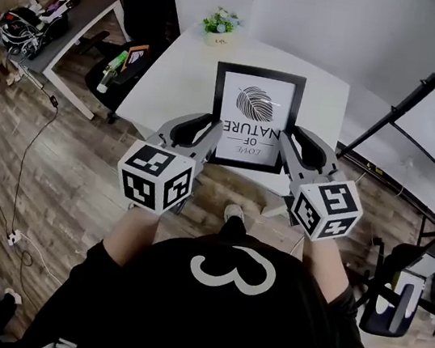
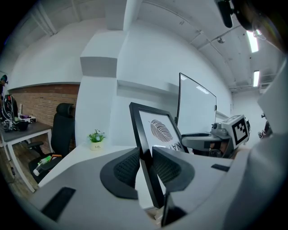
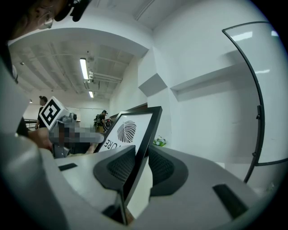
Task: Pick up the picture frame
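Person's dark shirt fills the bottom of the head view. Beyond it, the left gripper and right gripper hold the two side edges of a black picture frame with a leaf print, over the near edge of a white table. A small potted plant sits at the table's far edge.

Left gripper view: both pads are clamped on the frame's edge, with the frame leaning.

Right gripper view: its pads pinch the opposite edge.

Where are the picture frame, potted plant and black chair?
picture frame (image 1: 256, 106): head view, leaf print at centre.
potted plant (image 1: 221, 22): head view, green leaves.
black chair (image 2: 62, 132): left gripper view, backrest.
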Tool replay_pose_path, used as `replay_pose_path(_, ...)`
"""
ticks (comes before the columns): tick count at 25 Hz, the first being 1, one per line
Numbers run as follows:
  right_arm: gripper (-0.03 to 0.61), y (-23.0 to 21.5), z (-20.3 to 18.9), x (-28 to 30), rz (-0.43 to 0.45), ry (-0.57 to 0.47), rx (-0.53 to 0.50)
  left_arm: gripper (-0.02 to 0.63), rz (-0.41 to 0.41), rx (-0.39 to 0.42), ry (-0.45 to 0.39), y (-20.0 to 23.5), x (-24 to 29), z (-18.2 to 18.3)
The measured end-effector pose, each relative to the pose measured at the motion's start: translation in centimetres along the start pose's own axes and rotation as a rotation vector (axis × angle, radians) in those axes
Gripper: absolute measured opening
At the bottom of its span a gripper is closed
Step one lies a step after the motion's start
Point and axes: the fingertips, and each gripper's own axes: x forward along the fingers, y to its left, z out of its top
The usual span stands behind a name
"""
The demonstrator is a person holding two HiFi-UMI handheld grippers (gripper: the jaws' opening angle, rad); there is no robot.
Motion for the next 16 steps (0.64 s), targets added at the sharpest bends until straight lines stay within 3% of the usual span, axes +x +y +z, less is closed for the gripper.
replay_pose_path(16, 0.104, 0.8, -0.1, -0.9, -0.012, 0.013, 0.015, 0.094, -0.022, -0.009, -0.015, -0.6, -1.2, -0.3)
